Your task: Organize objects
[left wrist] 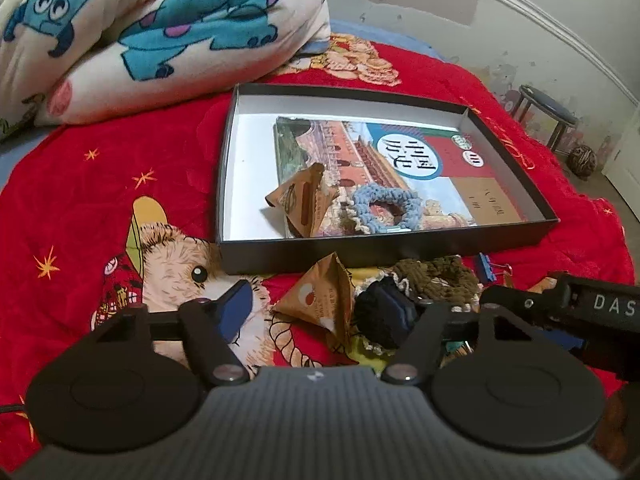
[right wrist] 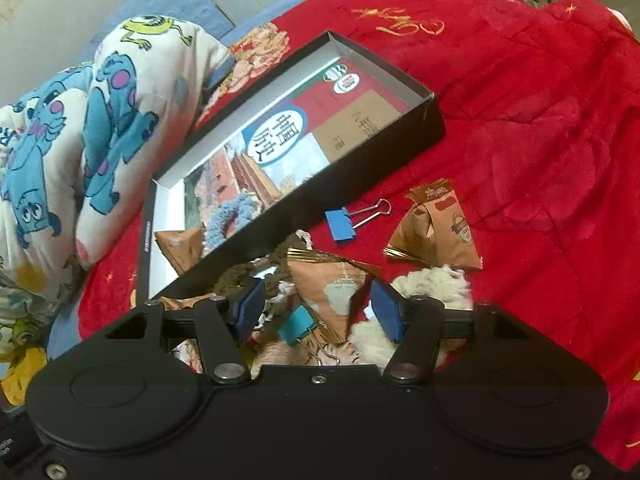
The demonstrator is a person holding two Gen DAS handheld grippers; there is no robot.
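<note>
Roughly by size: red blanket (left wrist: pixel 120 184) covers the bed, with a folded cartoon quilt (left wrist: pixel 160 32) at its far left edge. Black box (left wrist: pixel 384 246) sits mid-blanket, a book (left wrist: pixel 360 160) lying flat inside; on the book's near end rest a blue scrunchie (left wrist: pixel 386 208) and a brown triangular packet (left wrist: pixel 304 200).

Loose clutter lies on the blanket just outside the box's near wall. Left gripper (left wrist: pixel 320 312) has its jaws partly apart, not pressing anything; a triangular snack packet (left wrist: pixel 320 304) and a dark scrunchie (left wrist: pixel 380 320) lie between the fingers, the scrunchie right against the right pad; contact unclear. Olive scrunchie (left wrist: pixel 436 276) is just beyond it.

Right gripper (right wrist: pixel 318 310) has its jaws at medium width, another brown snack packet (right wrist: pixel 332 288) between the pads, near the right one; cannot tell if it touches. Cream scrunchie (right wrist: pixel 432 284) lies by the right finger, a teal binder clip (right wrist: pixel 296 326) low between the fingers. Farther out, apart: a third packet (right wrist: pixel 436 232) and a blue binder clip (right wrist: pixel 340 224).
</note>
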